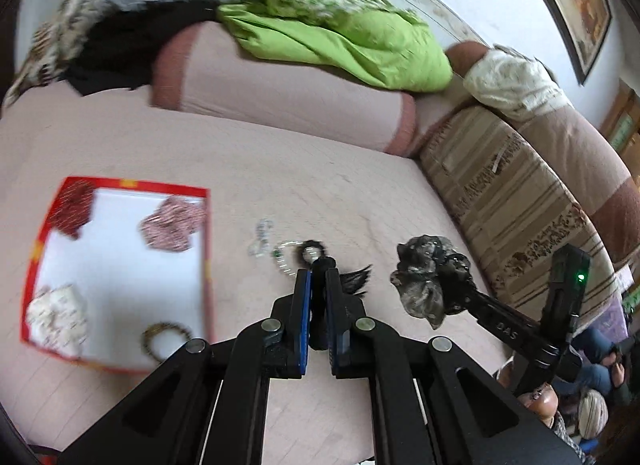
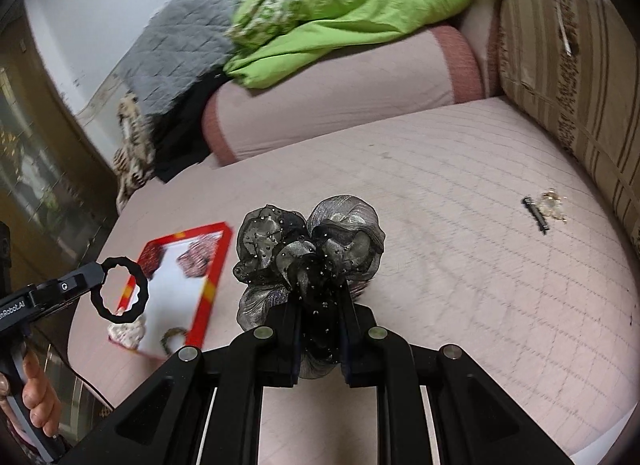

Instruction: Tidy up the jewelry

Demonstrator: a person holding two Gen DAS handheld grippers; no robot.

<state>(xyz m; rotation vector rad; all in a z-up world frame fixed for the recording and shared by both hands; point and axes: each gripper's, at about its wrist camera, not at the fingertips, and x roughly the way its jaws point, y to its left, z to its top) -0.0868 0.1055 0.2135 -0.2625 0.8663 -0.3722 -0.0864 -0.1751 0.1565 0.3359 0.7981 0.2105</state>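
My right claw (image 2: pixel 318 305) pinches the grey scrunchie (image 2: pixel 308 249); my left claw (image 1: pixel 319 285) pinches a black hair tie (image 1: pixel 320 265). Both could slip and miss the red box (image 1: pixel 36 249).

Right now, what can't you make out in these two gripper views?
- Small clear and beaded pieces on the bed, left wrist view: blurred and tiny; type unclear.
- Black hair tie: left gripper hides its middle in the left view.
- Gray scrunchie, right wrist view: its lower part sits hidden between the right gripper fingers.
- Red box: near corner covered by the gripper in the left view.
- Gold bit by the hair clip: too small.
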